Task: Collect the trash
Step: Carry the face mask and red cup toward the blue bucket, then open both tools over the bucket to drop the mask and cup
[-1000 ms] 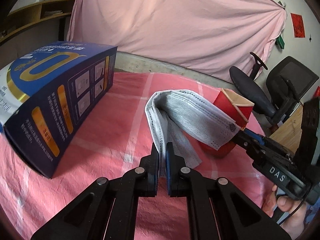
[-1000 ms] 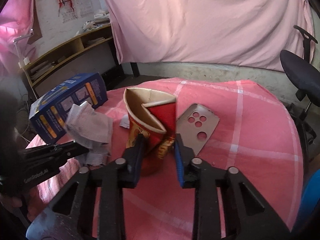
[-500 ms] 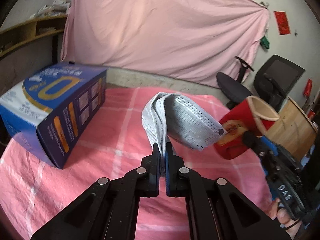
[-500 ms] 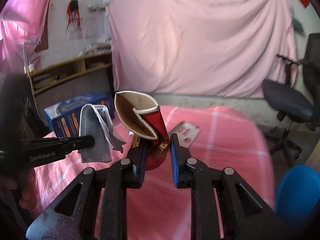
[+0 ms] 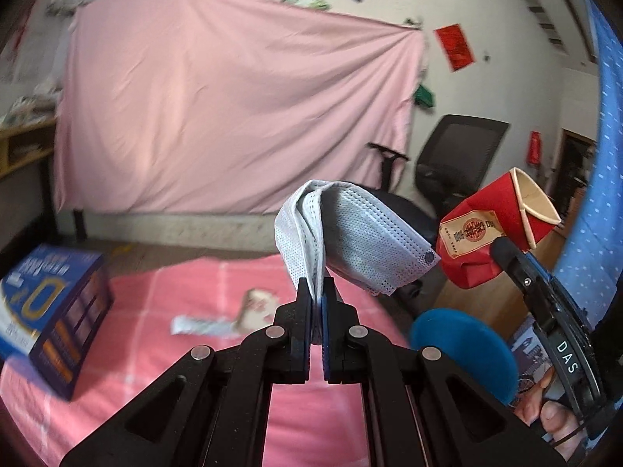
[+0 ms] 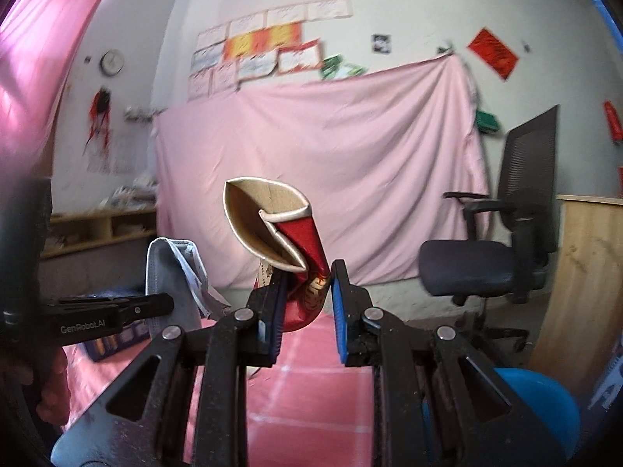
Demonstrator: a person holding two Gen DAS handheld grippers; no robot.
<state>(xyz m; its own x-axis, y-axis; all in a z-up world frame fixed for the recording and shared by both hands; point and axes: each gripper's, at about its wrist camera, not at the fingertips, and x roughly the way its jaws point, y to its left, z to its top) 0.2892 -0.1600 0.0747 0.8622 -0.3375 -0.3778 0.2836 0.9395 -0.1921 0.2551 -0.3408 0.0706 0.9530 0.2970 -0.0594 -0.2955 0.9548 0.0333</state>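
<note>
My left gripper (image 5: 316, 292) pinches the face mask (image 5: 350, 241); my right gripper (image 6: 307, 292) apparently clamps the crushed paper cup (image 6: 280, 229).

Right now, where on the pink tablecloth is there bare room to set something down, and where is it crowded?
Bare cloth lies between the blue box at the left edge and the left gripper, and along the near edge. It is busier mid-table, where paper scraps lie. The face mask and crushed red cup are both held above the tablecloth.
</note>
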